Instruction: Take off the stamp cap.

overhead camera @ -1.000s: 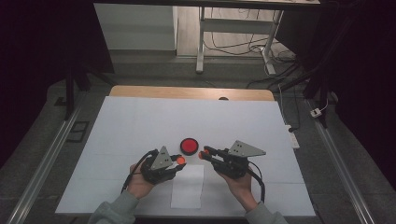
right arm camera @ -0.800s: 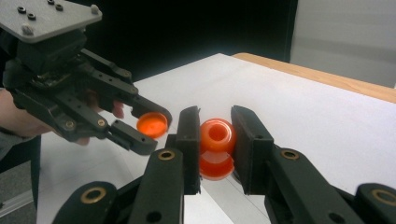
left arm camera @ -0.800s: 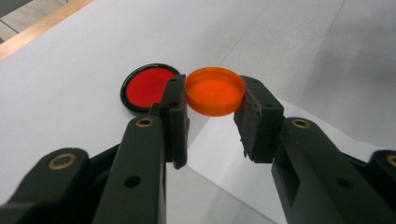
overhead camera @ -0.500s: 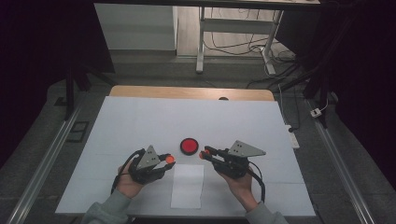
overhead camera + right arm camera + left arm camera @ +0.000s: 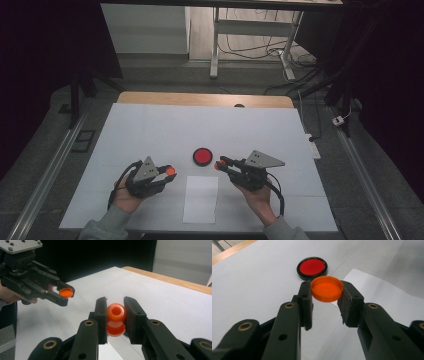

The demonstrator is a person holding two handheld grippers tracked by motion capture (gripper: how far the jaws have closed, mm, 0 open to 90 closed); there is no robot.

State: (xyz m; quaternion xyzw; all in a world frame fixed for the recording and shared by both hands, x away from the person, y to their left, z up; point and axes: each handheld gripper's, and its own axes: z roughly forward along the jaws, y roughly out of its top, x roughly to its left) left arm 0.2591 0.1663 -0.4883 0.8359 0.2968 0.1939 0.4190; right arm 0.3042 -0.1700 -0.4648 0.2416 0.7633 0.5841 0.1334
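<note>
Cap (image 5: 327, 288) clamped rim-to-rim in left gripper (image 5: 170, 172), off the table; right gripper (image 5: 218, 164) pinches orange bottle (image 5: 116, 318), mouth open. Uncapping judged complete. Next: park cap near red disc (image 5: 203, 156), at 12 o'clock of paper sheet (image 5: 201, 199).

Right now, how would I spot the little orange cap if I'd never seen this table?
Start at the white table and find the red disc with a black rim near its middle. Just left of it, the left gripper pinches the orange cap between its black jaws. Unlike the disc it is rimless, translucent orange and held above the table.
</note>
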